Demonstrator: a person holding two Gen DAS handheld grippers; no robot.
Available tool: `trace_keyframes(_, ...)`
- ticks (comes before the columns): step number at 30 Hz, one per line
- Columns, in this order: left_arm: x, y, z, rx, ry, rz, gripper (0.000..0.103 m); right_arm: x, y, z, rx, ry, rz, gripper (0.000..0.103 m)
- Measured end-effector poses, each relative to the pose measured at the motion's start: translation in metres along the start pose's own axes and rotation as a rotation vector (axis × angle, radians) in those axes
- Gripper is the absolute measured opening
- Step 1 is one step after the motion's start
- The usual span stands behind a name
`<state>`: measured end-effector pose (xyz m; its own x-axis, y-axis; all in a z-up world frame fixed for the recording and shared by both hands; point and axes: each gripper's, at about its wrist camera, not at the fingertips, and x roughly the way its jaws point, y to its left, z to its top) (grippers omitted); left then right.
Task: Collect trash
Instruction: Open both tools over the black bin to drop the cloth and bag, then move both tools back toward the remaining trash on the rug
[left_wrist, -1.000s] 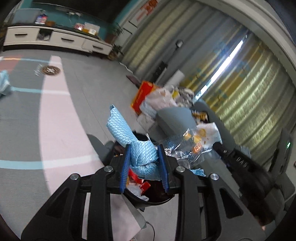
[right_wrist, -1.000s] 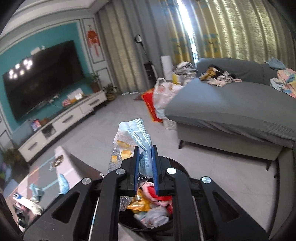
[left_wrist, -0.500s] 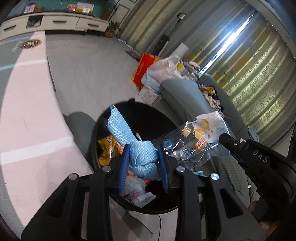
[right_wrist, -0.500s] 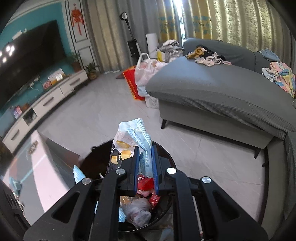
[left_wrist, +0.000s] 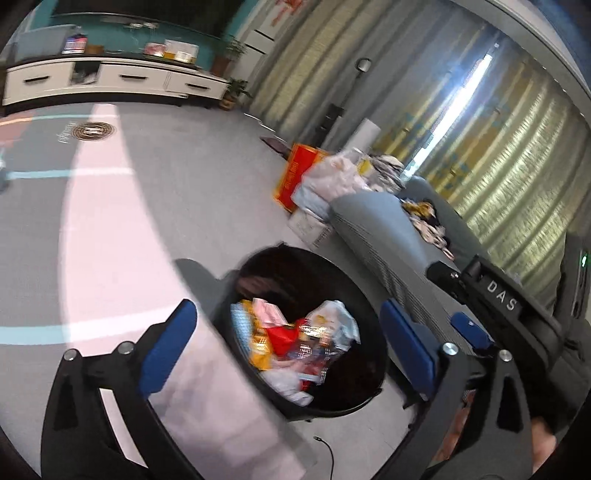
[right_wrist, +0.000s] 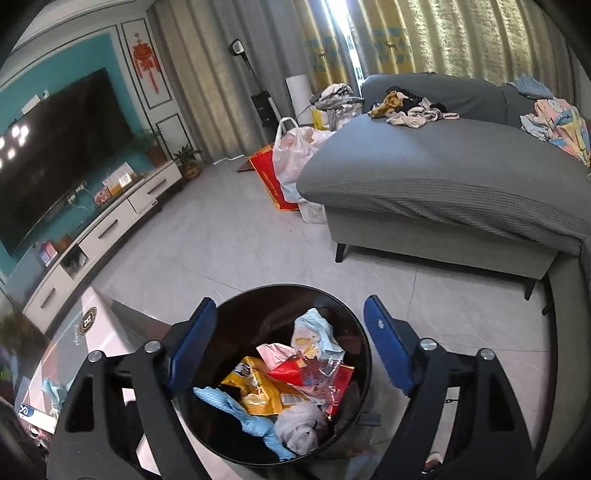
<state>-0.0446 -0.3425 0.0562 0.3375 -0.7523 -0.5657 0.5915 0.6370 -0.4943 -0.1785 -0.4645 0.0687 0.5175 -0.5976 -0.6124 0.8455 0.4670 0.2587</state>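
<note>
Two grippers' jaws opening, sofa (right_wrist: 424, 173) beyond bin (right_wrist: 362, 332)

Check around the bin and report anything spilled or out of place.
No spill shows: the wrappers and blue cloth lie inside the bin. Odd elsewhere: clothes strewn on the sofa, bags on the floor.

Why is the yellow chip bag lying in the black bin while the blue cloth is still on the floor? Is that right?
Not quite. The yellow chip bag does lie in the black bin, but the blue cloth is not on the floor. It lies in the bin too, right beside the bag. The right wrist view shows it.
</note>
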Motion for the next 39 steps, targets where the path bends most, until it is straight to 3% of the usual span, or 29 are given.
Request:
trace_keyframes(5,-0.058,0.032,0.012,-0.017,-0.075,0.119,0.100,-0.011,0.020,-0.002,-0.053,-0.023,0.025,0.087)
trace_keyframes(10,-0.132,0.075,0.023,-0.019,-0.171,0.363,0.100,-0.024,0.051,-0.007,-0.138,-0.052,0.060,0.090)
trace_keyframes(14,-0.187,0.111,0.027,-0.014,-0.204,0.493,0.100,-0.031,0.076,-0.013,-0.221,-0.071,0.087,0.094)
trace_keyframes(18,-0.240,0.157,0.021,0.010,-0.237,0.685,0.100,-0.034,0.101,-0.023,-0.300,-0.076,0.091,0.095)
trace_keyframes(21,-0.275,0.202,0.014,-0.090,-0.307,0.771,0.100,-0.038,0.122,-0.030,-0.367,-0.091,0.079,0.099)
trace_keyframes(25,-0.300,0.258,0.019,-0.259,-0.283,0.729,0.100,-0.044,0.152,-0.049,-0.479,-0.107,0.133,0.099)
trace_keyframes(28,-0.319,0.283,0.017,-0.309,-0.348,0.727,0.100,-0.048,0.177,-0.064,-0.544,-0.077,0.219,0.099)
trace_keyframes(30,-0.321,0.301,0.016,-0.333,-0.335,0.714,0.100,-0.051,0.194,-0.075,-0.570,-0.047,0.291,0.099)
trace_keyframes(35,-0.303,0.332,0.017,-0.439,-0.308,0.576,0.100,-0.061,0.244,-0.099,-0.623,0.079,0.533,0.099)
trace_keyframes(39,-0.275,0.338,0.022,-0.420,-0.276,0.526,0.100,-0.069,0.302,-0.115,-0.702,0.191,0.685,0.099)
